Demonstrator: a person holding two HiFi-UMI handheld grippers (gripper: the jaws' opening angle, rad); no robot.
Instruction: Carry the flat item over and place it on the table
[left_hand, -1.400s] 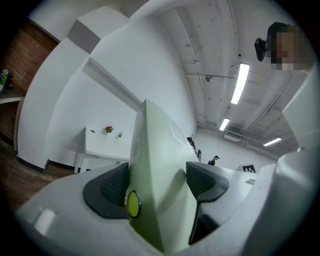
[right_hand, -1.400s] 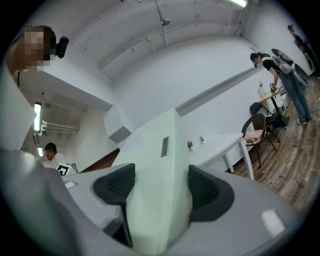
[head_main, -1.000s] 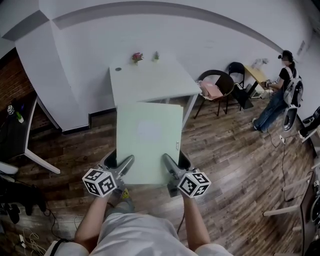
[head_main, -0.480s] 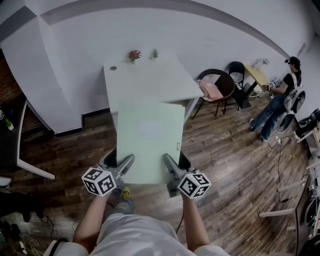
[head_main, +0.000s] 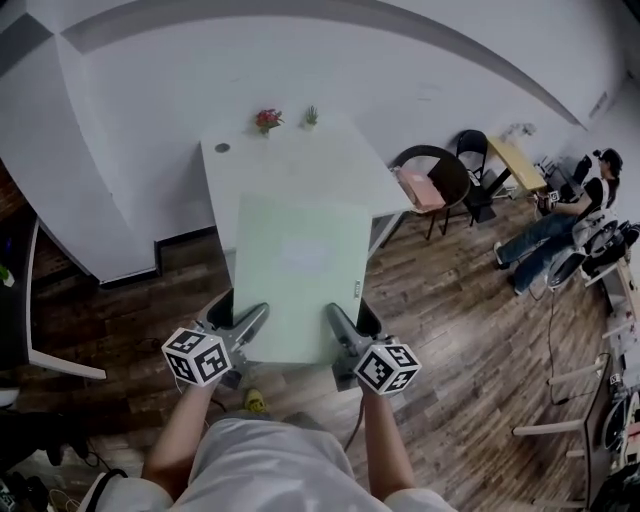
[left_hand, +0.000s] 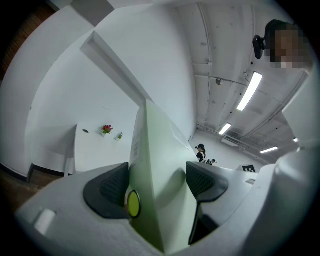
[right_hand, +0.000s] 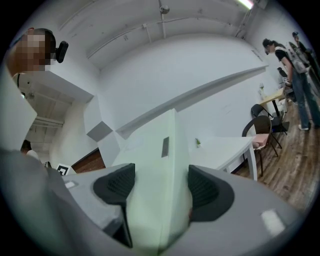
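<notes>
A pale green flat board (head_main: 300, 275) is held level in front of me, its far edge over the near side of the white table (head_main: 290, 160). My left gripper (head_main: 238, 325) is shut on the board's near left edge, and my right gripper (head_main: 345, 325) is shut on its near right edge. In the left gripper view the board (left_hand: 155, 165) stands edge-on between the dark pads (left_hand: 107, 187). In the right gripper view the board (right_hand: 155, 175) fills the gap between the pads (right_hand: 207, 187), with the table (right_hand: 225, 145) beyond.
Two small potted plants (head_main: 268, 118) and a small dark disc (head_main: 222, 147) sit at the table's far edge by the white wall. A dark chair with a pink cushion (head_main: 428, 180) stands right of the table. A person (head_main: 575, 215) sits at far right. Wooden floor lies below.
The table has come closer and lower in the head view, and the board's far edge now overlaps more of it. Both grippers keep their hold on the board.
</notes>
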